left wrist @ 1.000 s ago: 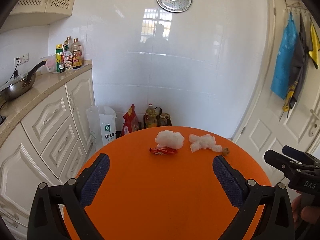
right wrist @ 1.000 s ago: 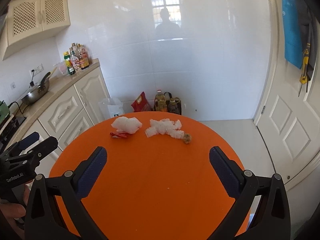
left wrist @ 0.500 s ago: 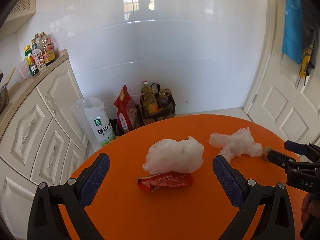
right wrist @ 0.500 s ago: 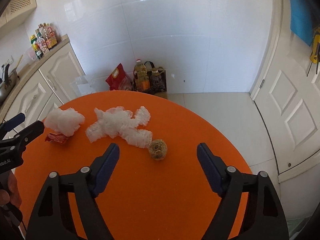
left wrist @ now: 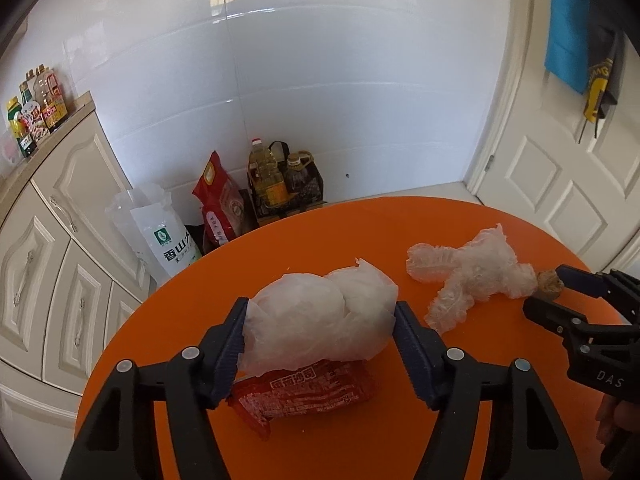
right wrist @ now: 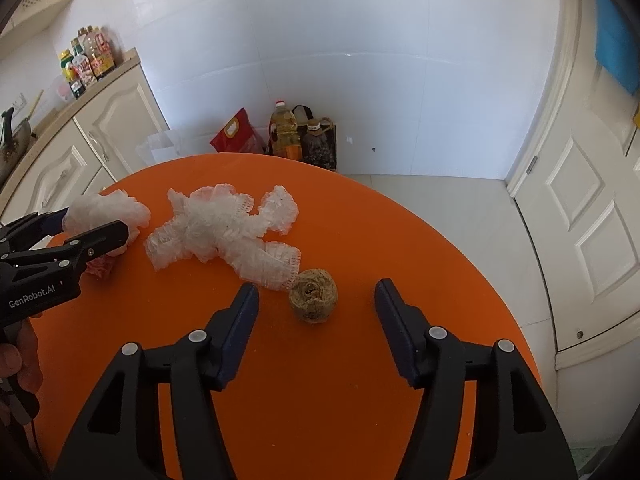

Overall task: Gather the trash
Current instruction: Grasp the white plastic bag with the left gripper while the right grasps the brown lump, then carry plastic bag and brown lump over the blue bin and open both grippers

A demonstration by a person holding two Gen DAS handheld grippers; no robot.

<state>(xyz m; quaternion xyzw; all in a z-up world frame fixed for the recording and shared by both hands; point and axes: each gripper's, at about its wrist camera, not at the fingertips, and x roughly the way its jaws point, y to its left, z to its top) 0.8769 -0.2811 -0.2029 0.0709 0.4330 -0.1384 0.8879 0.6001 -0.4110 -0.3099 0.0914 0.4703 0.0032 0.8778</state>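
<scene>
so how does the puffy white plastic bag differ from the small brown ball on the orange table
The puffy white plastic bag is large, soft and crumpled; the small brown ball is compact, round and rough. The bag fills the left gripper, whose closing pads touch its sides; the ball sits free between the right gripper jaws, also closing. The bag overlaps a red wrapper; the ball touches frilly plastic covers. Both rest on the orange table.

On my table (left wrist: 400, 232): bag (left wrist: 316, 320) sits on the wrapper (left wrist: 304, 394), crumpled plastic (left wrist: 468, 276) to its right, ball (right wrist: 313, 296) right of that
</scene>
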